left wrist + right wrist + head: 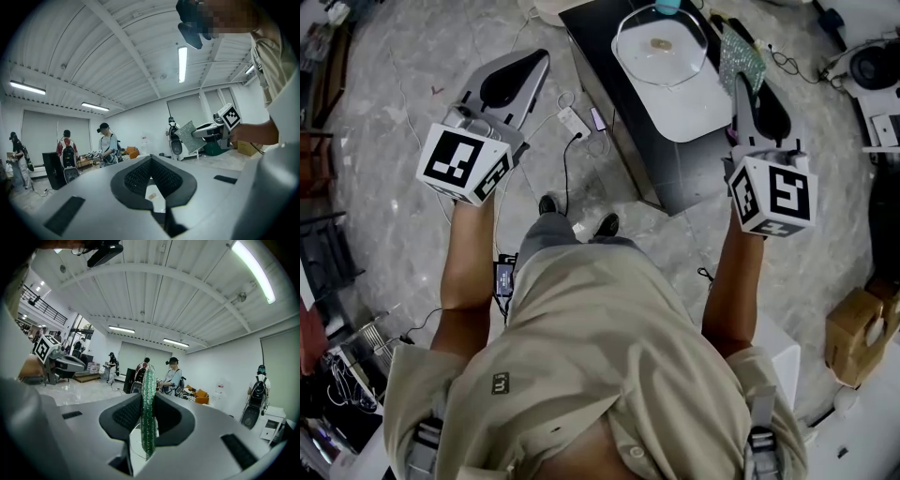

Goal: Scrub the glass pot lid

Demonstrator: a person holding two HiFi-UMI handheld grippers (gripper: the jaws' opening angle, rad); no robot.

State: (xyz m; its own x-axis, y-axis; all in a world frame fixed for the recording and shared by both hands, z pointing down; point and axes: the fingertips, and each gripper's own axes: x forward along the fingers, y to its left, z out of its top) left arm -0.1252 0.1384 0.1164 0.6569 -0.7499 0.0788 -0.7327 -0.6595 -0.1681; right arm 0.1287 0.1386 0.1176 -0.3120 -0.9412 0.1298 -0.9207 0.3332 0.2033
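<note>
Between jaws of right claw (148,376), green scrub pad (148,418) is standing on edge, squeezed tight. Right claw is hanging over dark counter (647,155), near glass pot lid (661,47). Lid is lying flat on white board (698,112) on counter. Left claw (534,64) is hovering off to side over floor (394,112), jaws pressed together, holding nothing.

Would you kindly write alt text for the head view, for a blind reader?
Seen from above, a person faces a round clear glass pot lid lying on a white tray on a dark table. Their right claw pinches a green mesh scrubbing pad beside the lid; the left claw is shut and empty over the marble floor.
</note>
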